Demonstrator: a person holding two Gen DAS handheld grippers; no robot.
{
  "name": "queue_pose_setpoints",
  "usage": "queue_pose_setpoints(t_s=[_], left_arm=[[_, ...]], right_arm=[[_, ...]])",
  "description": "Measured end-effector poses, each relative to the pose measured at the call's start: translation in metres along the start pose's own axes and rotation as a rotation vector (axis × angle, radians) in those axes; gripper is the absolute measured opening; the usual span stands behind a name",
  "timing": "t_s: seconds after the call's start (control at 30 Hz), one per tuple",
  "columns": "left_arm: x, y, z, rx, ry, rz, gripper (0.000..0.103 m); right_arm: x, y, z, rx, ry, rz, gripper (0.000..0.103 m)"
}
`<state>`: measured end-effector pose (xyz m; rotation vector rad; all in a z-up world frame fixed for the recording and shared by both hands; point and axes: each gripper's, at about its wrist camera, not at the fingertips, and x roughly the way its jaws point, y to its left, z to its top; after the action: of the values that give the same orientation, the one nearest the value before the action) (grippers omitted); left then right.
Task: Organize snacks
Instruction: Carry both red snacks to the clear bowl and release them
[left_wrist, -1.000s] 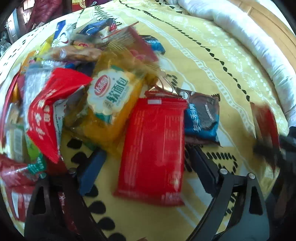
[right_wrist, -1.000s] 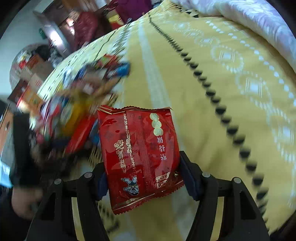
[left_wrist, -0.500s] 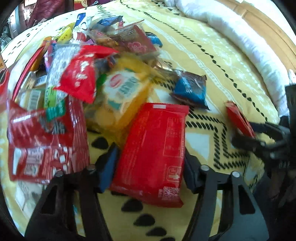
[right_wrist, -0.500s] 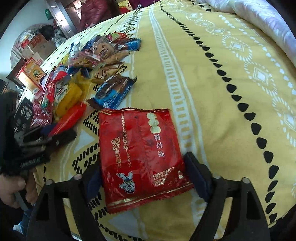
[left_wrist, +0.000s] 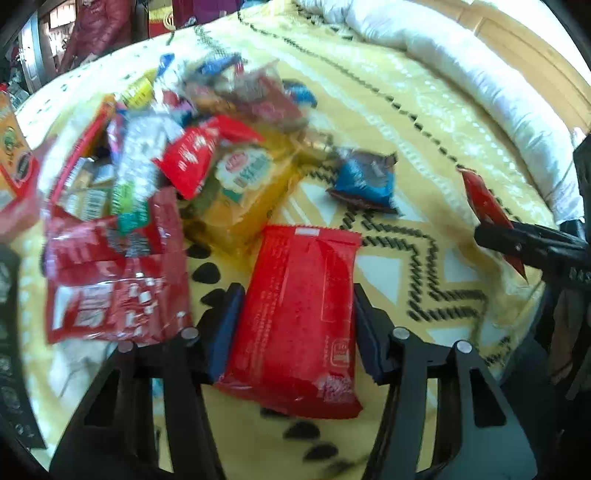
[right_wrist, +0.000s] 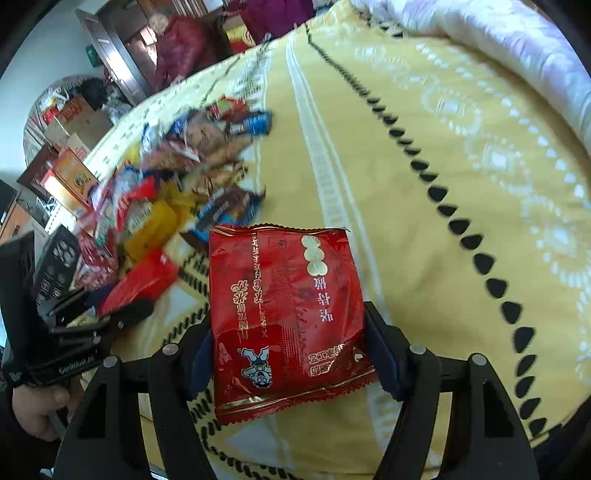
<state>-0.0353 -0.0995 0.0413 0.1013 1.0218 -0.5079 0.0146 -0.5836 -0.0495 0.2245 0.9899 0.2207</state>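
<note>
Yellow patterned bed (left_wrist: 424, 122) underneath, snack pile (left_wrist: 177, 158) heaped ahead-left of the left tool (left_wrist: 297, 317). Left tool closing on a red pack (left_wrist: 299, 314), pads at both its edges. Further right, right tool (right_wrist: 286, 347) also closing, around a red pouch (right_wrist: 284, 317), pads apparently touching its sides. Step in hand, likely: picking and sorting. Next: firm both grips, then lift clear of the pile.

A yellow patterned bedspread (right_wrist: 424, 155) covers the bed, a white duvet (left_wrist: 461, 81) rolled along its far edge; cardboard boxes (right_wrist: 70, 122) clutter the floor beyond.
</note>
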Motion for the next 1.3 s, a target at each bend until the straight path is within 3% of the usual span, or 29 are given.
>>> queue_pose_setpoints(t_s=[0.17,0.43,0.6,0.67,0.83,0.97,1.17,1.3], left_arm=[[-0.063,0.003,0.013,0.005,-0.145,0.021,0.054],[-0.176,0.055,0.03,-0.074,-0.378,0.097,0.053],[-0.27,0.127,0.016,-0.177,-0.539,0.286,0.053],[-0.298,0.159,0.006,-0.228,-0.571,0.367,0.053],[-0.353,0.263,-0.04,-0.437,-0.592,0.551,0.053],[-0.363,0.316,-0.079,-0.579,-0.563,0.631,0.053],[-0.342,0.355,-0.118,-0.7,-0.466,0.638,0.053],[-0.333,0.361,-0.121,-0.722,-0.428,0.631,0.055]], right_arm=[[-0.031,0.017,0.013,-0.026,-0.067,0.005,0.074],[-0.081,0.073,0.045,-0.111,-0.188,0.045,0.074],[-0.103,0.155,0.077,-0.217,-0.246,0.168,0.074],[-0.108,0.203,0.094,-0.263,-0.257,0.261,0.074],[-0.104,0.331,0.122,-0.383,-0.225,0.47,0.074],[-0.082,0.445,0.12,-0.501,-0.13,0.588,0.074],[-0.026,0.559,0.083,-0.614,0.033,0.627,0.074],[0.001,0.591,0.065,-0.635,0.087,0.616,0.074]])
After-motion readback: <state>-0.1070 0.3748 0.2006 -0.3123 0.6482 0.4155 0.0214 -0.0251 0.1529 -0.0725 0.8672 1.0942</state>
